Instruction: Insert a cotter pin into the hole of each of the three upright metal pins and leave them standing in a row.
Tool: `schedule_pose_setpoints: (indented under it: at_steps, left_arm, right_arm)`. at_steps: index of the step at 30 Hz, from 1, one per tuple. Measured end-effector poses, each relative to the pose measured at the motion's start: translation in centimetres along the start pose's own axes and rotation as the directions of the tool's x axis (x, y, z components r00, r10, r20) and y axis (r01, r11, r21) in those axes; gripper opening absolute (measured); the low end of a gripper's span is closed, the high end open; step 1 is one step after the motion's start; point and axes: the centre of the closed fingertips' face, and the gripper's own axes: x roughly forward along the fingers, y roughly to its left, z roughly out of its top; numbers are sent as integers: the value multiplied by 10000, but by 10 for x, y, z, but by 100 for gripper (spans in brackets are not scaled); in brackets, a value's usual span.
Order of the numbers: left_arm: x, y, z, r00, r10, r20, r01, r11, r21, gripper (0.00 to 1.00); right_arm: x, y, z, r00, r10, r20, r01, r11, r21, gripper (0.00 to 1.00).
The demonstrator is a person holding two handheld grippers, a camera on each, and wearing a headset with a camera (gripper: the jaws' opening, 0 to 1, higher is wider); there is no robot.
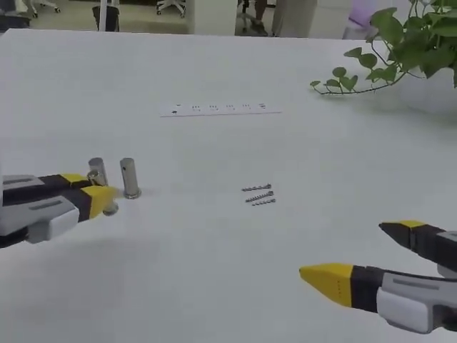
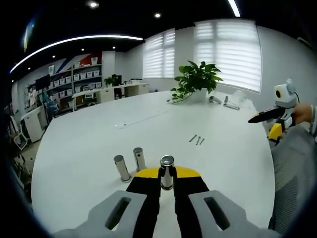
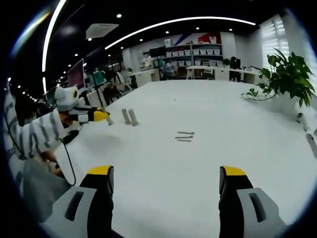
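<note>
**Left gripper** [image 2: 167, 178]: jaws clamped on one upright, silvery cylindrical metal pin [image 2: 167, 166], which stands on the white table [image 1: 214, 279] just beside the two other upright pins [image 2: 139, 158].

**Right gripper** [image 3: 167, 172]: jaws wide apart, holding nothing. Three small grey wire cotter pins [image 3: 184, 136] lie flat, side by side, ahead of it. Their long axes run crosswise to its jaws, and it is probably the nearer tool. The held pin's hole cannot be made out.

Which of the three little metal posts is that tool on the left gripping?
The metal pin between the left gripper's yellow tips. The middle pin and the end pin stand free on the table beside it.
</note>
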Motion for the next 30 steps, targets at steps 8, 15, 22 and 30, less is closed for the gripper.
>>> schedule_pose_setpoints:
  at_steps: [8, 15, 22, 30]
  left_arm:
    - [-2, -28, -9, 9974, -572, -443, 598, 9965, 589, 7]
    - [2, -45, -22, 9944, -878, -594, 905, 9949, 451, 7]
    - [9, -56, -34, 9890, -1209, -855, 1255, 9908, 501, 7]
    - [12, -55, -43, 9895, -1119, -916, 1179, 9910, 638, 7]
  right_arm:
    - [0, 3, -1, 10000, 87, -34, -87, 9999, -68, 89]
    - [0, 6, -6, 9995, 213, -230, -215, 9998, -51, 89]
    - [-1, 5, -7, 9994, 182, -277, -184, 9998, -71, 89]
    - [1, 7, -9, 9990, 239, -366, -240, 9997, -6, 88]
